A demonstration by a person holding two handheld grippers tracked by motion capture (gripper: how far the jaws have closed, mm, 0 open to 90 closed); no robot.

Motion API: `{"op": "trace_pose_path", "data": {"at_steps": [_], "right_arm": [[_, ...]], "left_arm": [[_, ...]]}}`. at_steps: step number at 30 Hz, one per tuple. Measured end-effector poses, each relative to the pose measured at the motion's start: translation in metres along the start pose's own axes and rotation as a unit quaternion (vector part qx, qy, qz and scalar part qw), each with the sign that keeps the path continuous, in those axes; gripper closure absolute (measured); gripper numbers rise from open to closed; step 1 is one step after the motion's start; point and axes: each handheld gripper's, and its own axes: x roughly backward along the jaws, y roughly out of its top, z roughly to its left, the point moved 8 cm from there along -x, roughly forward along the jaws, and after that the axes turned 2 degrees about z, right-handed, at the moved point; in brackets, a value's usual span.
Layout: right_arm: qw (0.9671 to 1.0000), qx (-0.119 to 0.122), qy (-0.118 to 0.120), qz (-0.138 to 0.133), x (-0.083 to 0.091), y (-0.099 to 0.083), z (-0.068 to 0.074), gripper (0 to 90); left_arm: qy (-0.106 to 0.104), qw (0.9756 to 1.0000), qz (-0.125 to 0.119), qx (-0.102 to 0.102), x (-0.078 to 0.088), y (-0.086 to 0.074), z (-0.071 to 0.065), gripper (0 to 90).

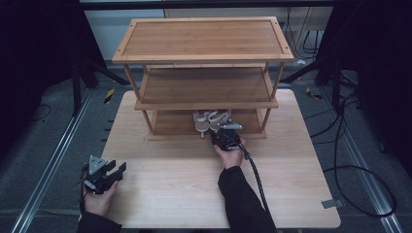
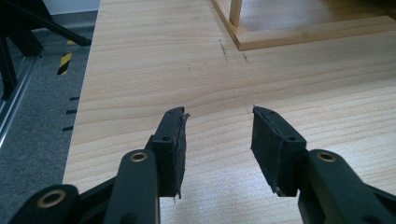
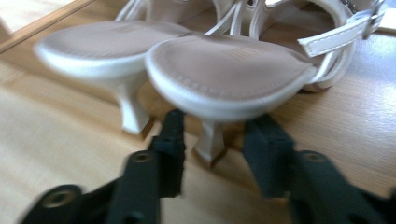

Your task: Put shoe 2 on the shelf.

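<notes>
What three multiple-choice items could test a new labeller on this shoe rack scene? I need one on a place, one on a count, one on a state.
1. Where do the white heeled sandals stand?
A. on the top shelf
B. on the bottom shelf
C. on the table, off the rack

2. How many shelves has the wooden rack?
A. two
B. three
C. four

3. How is the left claw?
A. open, nothing between its jaws
B. shut on a sandal
C. shut on a cable

Key: 1 B, the high view shows the pair on the lowest board, at the right claw. 2 B, three boards are stacked. 3 A, bare table shows between its jaws.
</notes>
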Motion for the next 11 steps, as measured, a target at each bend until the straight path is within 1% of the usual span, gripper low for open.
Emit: {"op": "trace_pose_path", "data": {"at_steps": [2,5,6,8,10,11], "right_arm": [[0.9999,0.011,-0.005,-0.008,0.014,0.0,-0.002,42.9],[0.9997,0.019,-0.003,-0.012,0.037,-0.004,-0.008,30.3],[0.9998,0.018,-0.002,-0.012,0.044,-0.007,-0.011,27.0],[0.9997,0.022,-0.005,-0.008,0.058,-0.012,-0.021,23.1],[0.9999,0.014,-0.005,-0.006,0.072,-0.016,-0.032,20.2],[1.0,0.009,0.0,-0.003,0.078,-0.019,-0.037,18.5]], "left_arm": [[0.0,1.0,0.0,0.0,0.0,0.0,0.0,53.2],[-0.002,1.0,0.002,-0.001,-0.001,-0.001,-0.001,51.3],[-0.003,1.0,0.002,-0.002,-0.001,-0.001,-0.002,50.7],[-0.004,1.0,0.003,-0.003,-0.001,-0.001,-0.002,49.6],[-0.006,1.0,0.006,-0.005,-0.002,-0.001,-0.003,49.0],[-0.007,0.9999,0.007,-0.006,-0.002,-0.002,-0.003,48.8]]}}
